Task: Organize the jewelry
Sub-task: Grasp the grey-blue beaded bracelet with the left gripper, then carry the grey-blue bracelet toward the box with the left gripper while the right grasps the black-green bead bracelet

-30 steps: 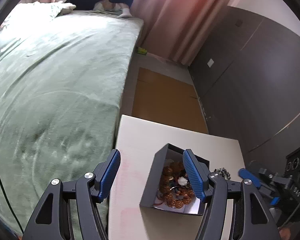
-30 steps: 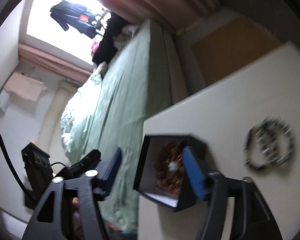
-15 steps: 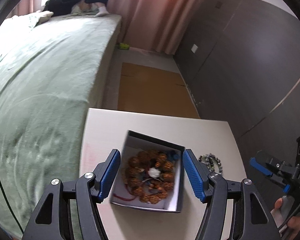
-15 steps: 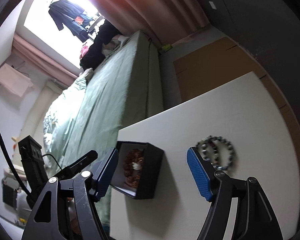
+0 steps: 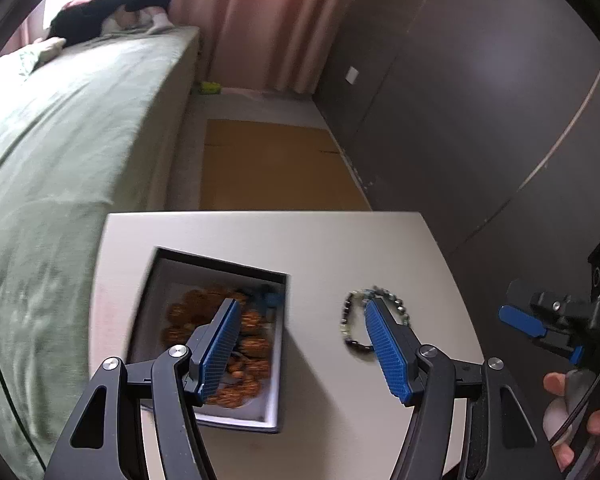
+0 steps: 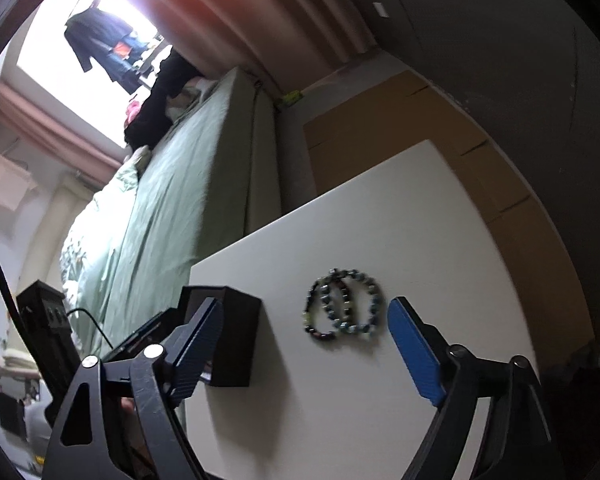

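An open black box (image 5: pixel 216 276) with a white lining sits on the white table (image 5: pixel 340 240) and holds orange-brown beaded jewelry (image 5: pixel 244 344). A dark beaded bracelet (image 5: pixel 352 320) lies on the table to its right. My left gripper (image 5: pixel 300 344) is open, hovering above the gap between box and bracelet. In the right wrist view the same box (image 6: pixel 236 332) shows its black side, and the bracelet (image 6: pixel 342 306) lies coiled ahead. My right gripper (image 6: pixel 304 344) is open and empty, just short of the bracelet. It also shows at the right edge of the left wrist view (image 5: pixel 540 324).
A bed with a green cover (image 5: pixel 60 140) runs along the table's left side. Flat cardboard (image 5: pixel 276 164) lies on the floor beyond the table. A dark wardrobe wall (image 5: pixel 480 100) stands to the right. The table's far edge (image 6: pixel 320 200) is close behind the bracelet.
My left gripper has swung right, so the box now lies under its left finger and the bracelet under its right. My right gripper has moved closer to the bracelet, which now sits between its fingers.
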A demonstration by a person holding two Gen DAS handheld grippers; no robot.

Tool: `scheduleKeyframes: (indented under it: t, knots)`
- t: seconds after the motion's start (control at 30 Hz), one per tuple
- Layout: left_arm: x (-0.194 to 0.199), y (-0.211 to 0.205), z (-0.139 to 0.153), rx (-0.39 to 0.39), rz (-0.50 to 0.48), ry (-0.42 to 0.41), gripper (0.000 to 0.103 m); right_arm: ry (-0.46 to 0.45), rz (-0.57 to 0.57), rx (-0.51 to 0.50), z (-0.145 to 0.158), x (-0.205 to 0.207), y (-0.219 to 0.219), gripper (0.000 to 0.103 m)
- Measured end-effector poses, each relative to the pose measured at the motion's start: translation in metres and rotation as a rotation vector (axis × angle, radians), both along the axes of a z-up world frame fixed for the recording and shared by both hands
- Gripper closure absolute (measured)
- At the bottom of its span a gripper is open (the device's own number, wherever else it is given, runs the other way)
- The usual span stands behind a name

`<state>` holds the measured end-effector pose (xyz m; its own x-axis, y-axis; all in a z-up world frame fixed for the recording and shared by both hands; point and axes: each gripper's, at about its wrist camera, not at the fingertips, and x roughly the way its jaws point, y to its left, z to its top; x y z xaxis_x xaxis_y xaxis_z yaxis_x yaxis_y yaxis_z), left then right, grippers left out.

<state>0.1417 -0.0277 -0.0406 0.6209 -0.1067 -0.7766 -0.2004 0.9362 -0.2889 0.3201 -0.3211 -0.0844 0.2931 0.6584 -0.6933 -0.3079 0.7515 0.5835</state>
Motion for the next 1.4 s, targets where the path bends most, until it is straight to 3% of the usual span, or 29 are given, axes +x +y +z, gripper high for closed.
scheduleKeyframes:
  t: [0.1, 0.27, 0.37, 0.73, 1.03, 1.4]
  knots:
    - [0.009, -0.014, -0.006, -0.002, -0.029, 0.012, 0.038, 0.019, -0.022, 0.007, -0.004, 0.004, -0.013, 0.01]
    - [0.03, -0.038, -0.019, -0.002, -0.067, 0.06, 0.051, 0.069, -0.076, 0.015, -0.01, 0.015, -0.033, 0.007]
    - [0.041, -0.05, -0.029, -0.011, -0.082, 0.093, 0.056, 0.093, -0.108, 0.02, -0.013, 0.02, -0.044, 0.0]
    - [0.071, -0.082, -0.065, 0.002, -0.095, 0.199, 0.081, 0.124, -0.144, 0.026, -0.019, 0.026, -0.068, 0.0]
    - [0.082, -0.091, -0.083, 0.055, -0.08, 0.253, 0.088, 0.113, -0.156, 0.01, -0.017, 0.029, -0.078, 0.0]
    - [0.07, -0.089, -0.074, 0.089, -0.101, 0.183, 0.094, 0.108, -0.139, -0.009, -0.015, 0.028, -0.071, 0.0]
